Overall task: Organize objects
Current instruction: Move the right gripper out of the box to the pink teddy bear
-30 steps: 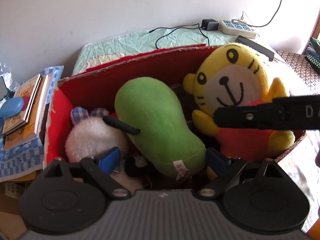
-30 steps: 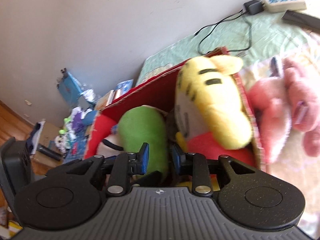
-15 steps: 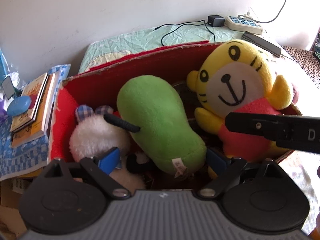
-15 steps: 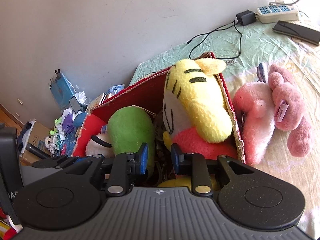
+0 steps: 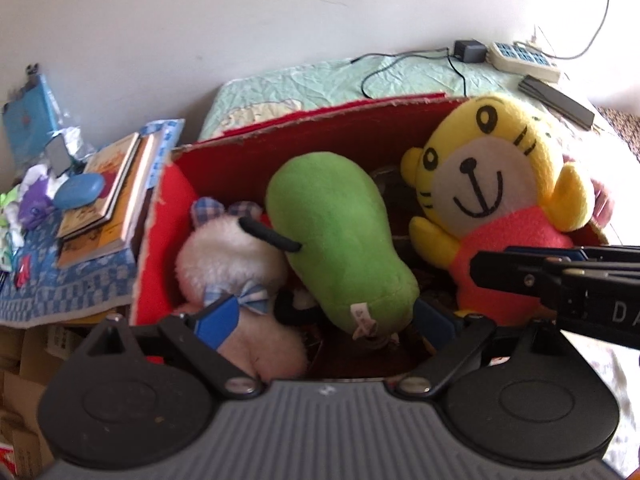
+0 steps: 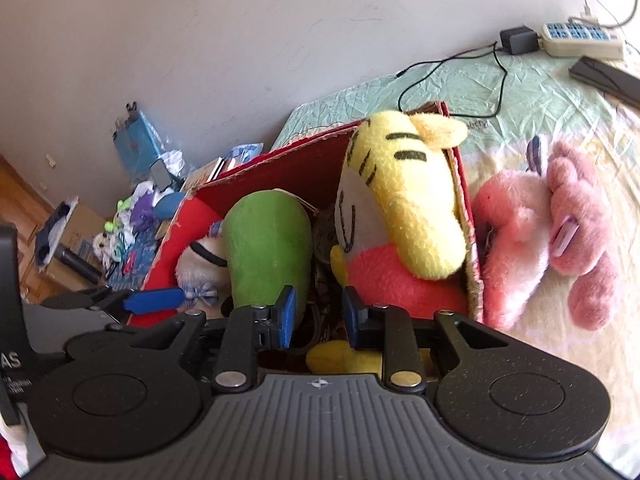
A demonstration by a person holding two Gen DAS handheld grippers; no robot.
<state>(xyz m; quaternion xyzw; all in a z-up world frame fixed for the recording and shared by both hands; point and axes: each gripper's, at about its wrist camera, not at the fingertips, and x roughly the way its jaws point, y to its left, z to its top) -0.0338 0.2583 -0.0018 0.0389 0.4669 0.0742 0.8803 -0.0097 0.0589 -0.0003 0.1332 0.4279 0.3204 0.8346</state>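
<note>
The red cardboard box (image 5: pixel 304 148) on the bed holds a green bean-shaped plush (image 5: pixel 340 240), a yellow tiger plush in a red shirt (image 5: pixel 492 196) and a fluffy white plush (image 5: pixel 228 256). A pink plush rabbit (image 6: pixel 552 232) lies just outside (against the box wall). Left gripper (image 5: pixel 326 318) jaws spread wide, empty; right gripper (image 6: pixel 318 314) jaws slightly parted, empty.

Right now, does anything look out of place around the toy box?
Yes. A pink plush lies on the bed outside the red box, against its right wall, while the yellow tiger, green plush and white plush are inside.
</note>
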